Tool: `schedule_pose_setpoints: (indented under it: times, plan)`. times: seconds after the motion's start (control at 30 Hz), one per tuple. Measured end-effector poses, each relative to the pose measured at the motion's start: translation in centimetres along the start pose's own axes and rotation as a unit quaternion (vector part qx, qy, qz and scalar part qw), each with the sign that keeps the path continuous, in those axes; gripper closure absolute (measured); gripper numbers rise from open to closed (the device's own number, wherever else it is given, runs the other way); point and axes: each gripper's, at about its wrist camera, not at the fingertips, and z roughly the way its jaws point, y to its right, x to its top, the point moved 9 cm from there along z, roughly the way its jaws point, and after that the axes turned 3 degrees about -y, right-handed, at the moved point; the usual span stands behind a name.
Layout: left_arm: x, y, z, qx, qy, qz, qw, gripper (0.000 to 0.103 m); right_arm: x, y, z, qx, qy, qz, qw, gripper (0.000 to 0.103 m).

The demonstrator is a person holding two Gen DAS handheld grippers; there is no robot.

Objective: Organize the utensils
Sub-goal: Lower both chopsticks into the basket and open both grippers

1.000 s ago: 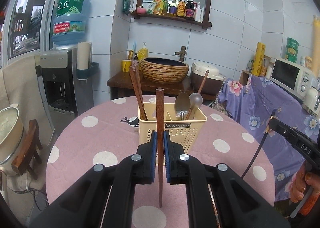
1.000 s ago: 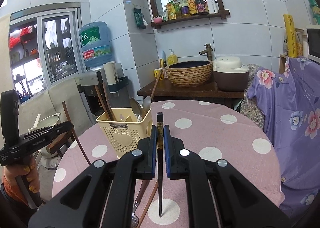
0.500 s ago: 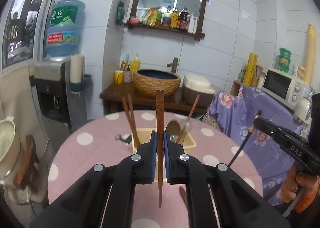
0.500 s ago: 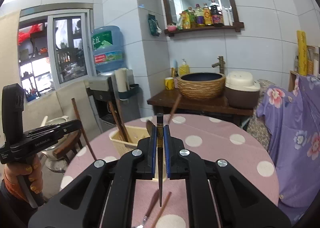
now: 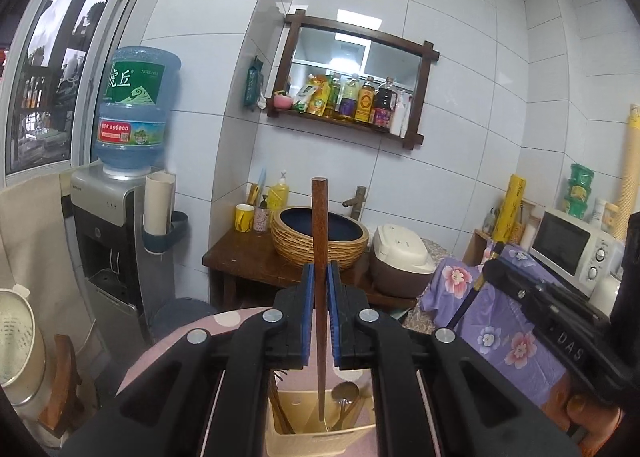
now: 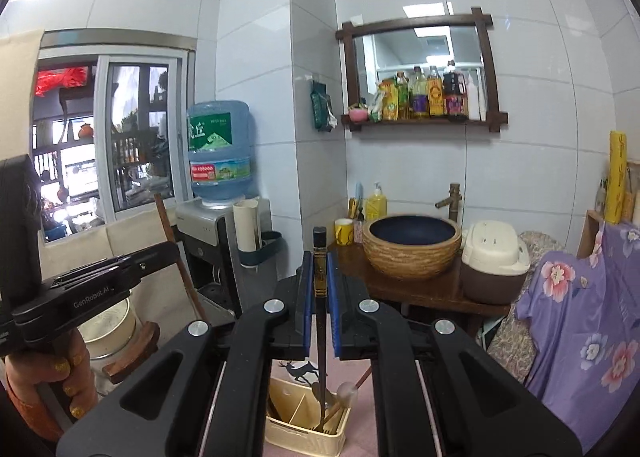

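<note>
My left gripper (image 5: pixel 319 321) is shut on a brown wooden chopstick (image 5: pixel 319 241) held upright, its lower tip inside the cream utensil caddy (image 5: pixel 320 439). A spoon (image 5: pixel 344 393) and more chopsticks stand in the caddy. My right gripper (image 6: pixel 320 309) is shut on a dark chopstick with a gold band (image 6: pixel 320 257), its tip over the caddy (image 6: pixel 304 431). The right gripper also shows at the right of the left wrist view (image 5: pixel 560 321), and the left gripper at the left of the right wrist view (image 6: pixel 100 281).
The caddy stands on a round pink polka-dot table (image 5: pixel 208 327). Behind it are a wooden stand (image 6: pixel 420 289) with a woven basin (image 6: pixel 412 253), a rice cooker (image 6: pixel 494 257), a water dispenser (image 5: pixel 112 225), and purple floral cloth (image 6: pixel 580 317) at the right.
Both grippers have risen and moved forward over the caddy, which has slid to the bottom of both views. Each still holds its chopstick, whose tip now reaches the caddy.
</note>
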Motion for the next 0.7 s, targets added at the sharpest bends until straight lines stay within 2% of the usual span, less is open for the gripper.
schedule_pose_setpoints:
  times: [0.07,0.2,0.27,0.4,0.53,0.7]
  plan:
    - [-1.4,-0.2,1.3,0.007,-0.006,0.000,1.0000,0.095,-1.5,0.1,1.4,-0.012,-0.004,-0.004,1.000,0.095]
    - [-5.7,-0.5,4.0,0.018,-0.033,0.004,0.9993,0.095,-5.8,0.3,4.6,-0.012,-0.043,0.010,0.999,0.095]
    - [-7.4,-0.9,4.9,0.030,-0.040,0.005,0.9987,0.095,-7.5,0.3,5.6,-0.014,-0.057,0.016,0.998,0.095]
    - [-10.7,-1.2,6.0,0.031,-0.059,0.010,0.9977,0.095,-10.5,0.5,6.9,-0.014,-0.077,0.020,0.997,0.095]
    - [-13.0,-1.4,7.2,0.032,-0.084,0.012,0.9959,0.095,-12.2,0.8,7.6,-0.020,-0.080,0.025,0.996,0.095]
    - [-14.8,-2.2,8.1,0.035,-0.105,0.001,0.9939,0.095,-12.7,0.9,7.5,-0.018,-0.076,0.024,0.997,0.095]
